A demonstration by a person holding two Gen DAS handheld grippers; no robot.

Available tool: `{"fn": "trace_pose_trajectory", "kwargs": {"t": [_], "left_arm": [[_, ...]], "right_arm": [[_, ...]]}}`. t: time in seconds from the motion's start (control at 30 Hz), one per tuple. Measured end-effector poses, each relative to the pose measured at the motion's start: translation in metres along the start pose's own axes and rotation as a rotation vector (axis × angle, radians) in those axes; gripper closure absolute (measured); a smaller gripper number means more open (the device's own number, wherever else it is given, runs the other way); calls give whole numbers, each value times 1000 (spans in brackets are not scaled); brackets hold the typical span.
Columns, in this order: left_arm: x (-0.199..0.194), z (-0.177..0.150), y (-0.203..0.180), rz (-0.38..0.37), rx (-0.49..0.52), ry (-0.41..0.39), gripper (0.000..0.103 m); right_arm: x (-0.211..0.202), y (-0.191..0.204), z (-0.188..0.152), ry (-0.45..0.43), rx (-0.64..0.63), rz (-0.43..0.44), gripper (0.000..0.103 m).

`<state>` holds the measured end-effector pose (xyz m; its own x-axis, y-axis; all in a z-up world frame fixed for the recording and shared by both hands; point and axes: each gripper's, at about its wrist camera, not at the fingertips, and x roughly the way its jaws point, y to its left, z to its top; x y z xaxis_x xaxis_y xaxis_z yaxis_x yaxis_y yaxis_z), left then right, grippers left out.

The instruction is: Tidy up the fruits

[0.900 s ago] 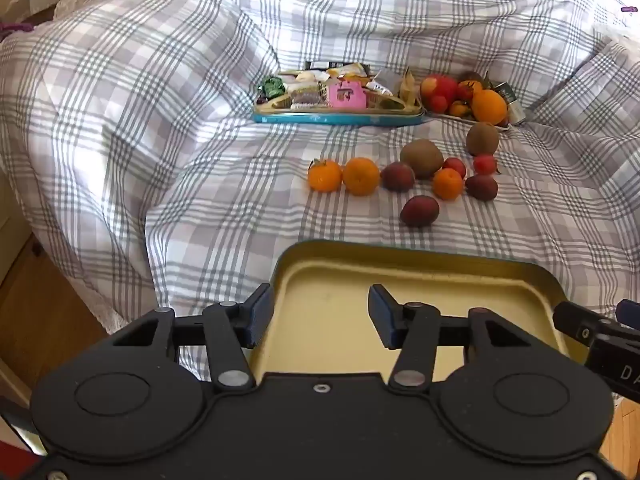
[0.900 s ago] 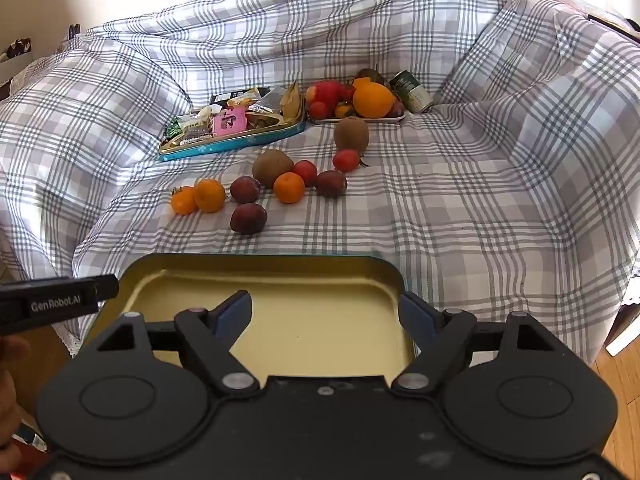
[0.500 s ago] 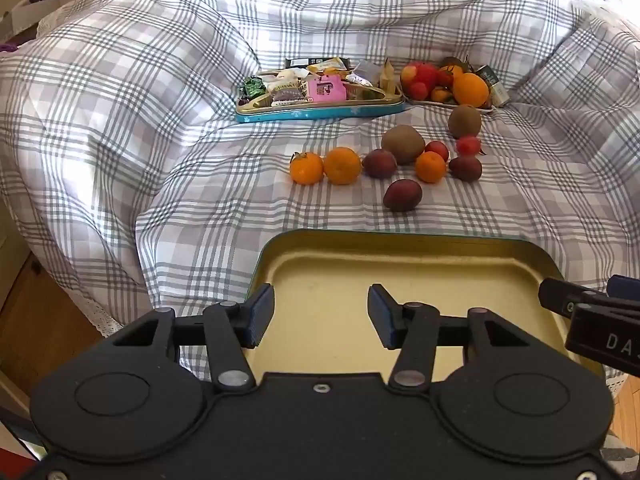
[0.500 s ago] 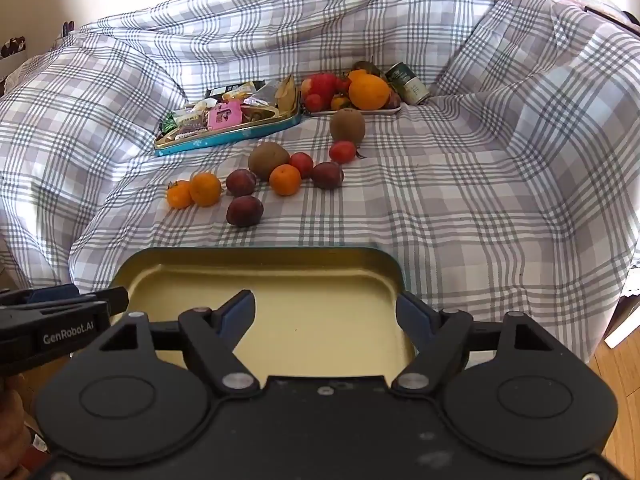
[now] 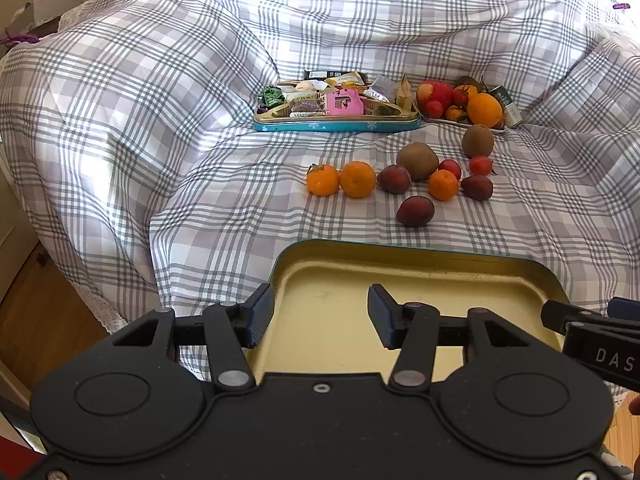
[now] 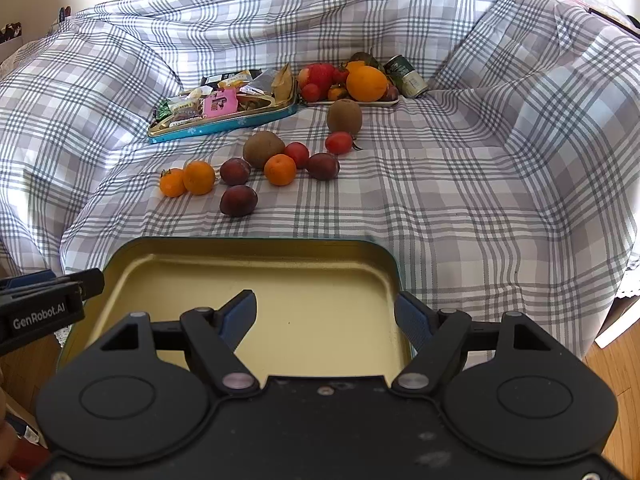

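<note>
An empty gold tin tray [image 5: 420, 258] [image 6: 256, 246] with a teal rim lies at the near edge of the checked cloth. My left gripper [image 5: 320, 314] is open, its jaws straddling the tray's left rim. My right gripper [image 6: 325, 318] is open, straddling the tray's right rim. Loose fruit lies beyond: oranges [image 5: 357, 179] [image 6: 199, 177], plums [image 5: 415, 211] [image 6: 238, 200], kiwis [image 5: 417, 160] [image 6: 263, 149] and small red tomatoes [image 5: 480, 165] [image 6: 339, 142]. A white plate [image 5: 448, 121] [image 6: 348, 103] of more fruit sits at the back.
A teal tin [image 5: 336, 126] [image 6: 224, 126] full of wrapped snacks stands at the back left of the fruit. A green can [image 5: 506, 104] [image 6: 406, 76] lies beside the fruit plate. The cloth [image 5: 160, 120] rises in folds on both sides. Wooden floor [image 5: 44, 312] shows below the front edge.
Both grippers and the tray have drawn back toward the front edge; the fruit now looks farther away. The jaws stay open around the tray's rims.
</note>
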<state>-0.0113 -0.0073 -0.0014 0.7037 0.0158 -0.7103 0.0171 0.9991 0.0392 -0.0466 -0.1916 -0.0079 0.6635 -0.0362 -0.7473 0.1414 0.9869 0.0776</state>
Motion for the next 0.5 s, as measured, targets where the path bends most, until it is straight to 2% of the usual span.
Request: {"fn": "trace_pose_trajectory", "kwargs": {"t": [0.5], "left_arm": [[1,-1,2,-16,-8,23,46]], "right_arm": [[-1,1,0,-8,-18,-9,27]]}}
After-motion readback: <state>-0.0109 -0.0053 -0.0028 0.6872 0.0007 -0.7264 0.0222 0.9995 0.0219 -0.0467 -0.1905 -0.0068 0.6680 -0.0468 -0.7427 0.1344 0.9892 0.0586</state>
